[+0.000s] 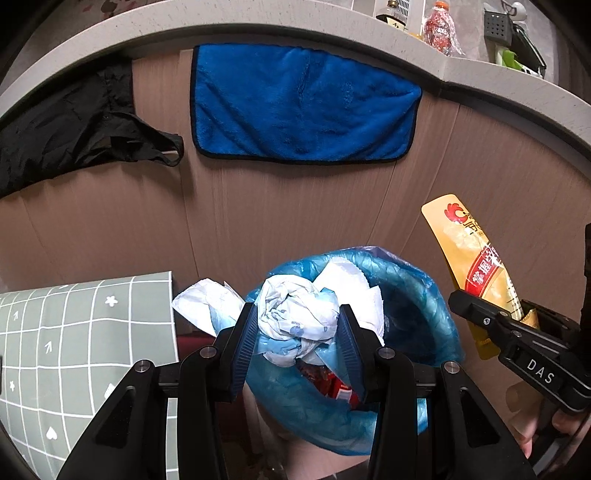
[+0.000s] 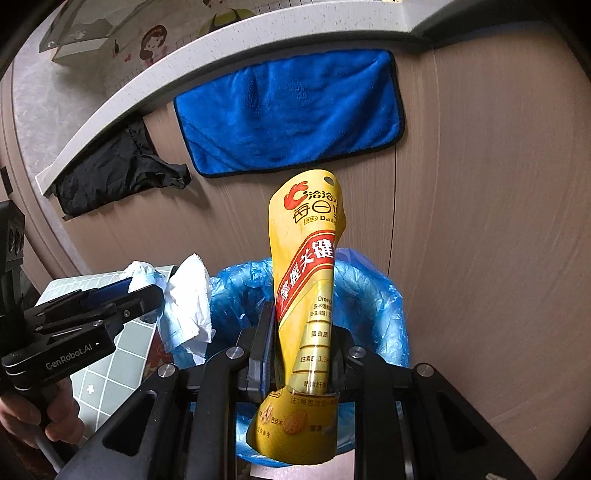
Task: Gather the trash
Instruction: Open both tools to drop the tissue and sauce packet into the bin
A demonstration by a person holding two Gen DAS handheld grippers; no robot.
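Note:
My left gripper [image 1: 297, 321] is shut on a crumpled wad of white and pale-blue paper [image 1: 295, 314], held just above the bin with the blue plastic liner [image 1: 413, 302]. Red wrappers [image 1: 332, 386] lie inside the bin. My right gripper [image 2: 303, 332] is shut on a yellow snack pouch [image 2: 306, 266] with red lettering, upright over the same bin's blue liner [image 2: 376, 295]. The left wrist view shows the right gripper [image 1: 491, 317] with the pouch [image 1: 476, 266] at the right. In the right wrist view the left gripper [image 2: 147, 291] holds the paper wad [image 2: 184, 302] at the left.
A blue towel [image 1: 299, 103] and a black cloth [image 1: 74, 129] hang on the wooden cabinet front [image 1: 258, 214] behind the bin. A grey grid-patterned box [image 1: 81, 350] stands left of the bin. Bottles [image 1: 439, 29] sit on the counter [image 1: 258, 22] above. A hand [image 2: 48, 421] grips the left tool.

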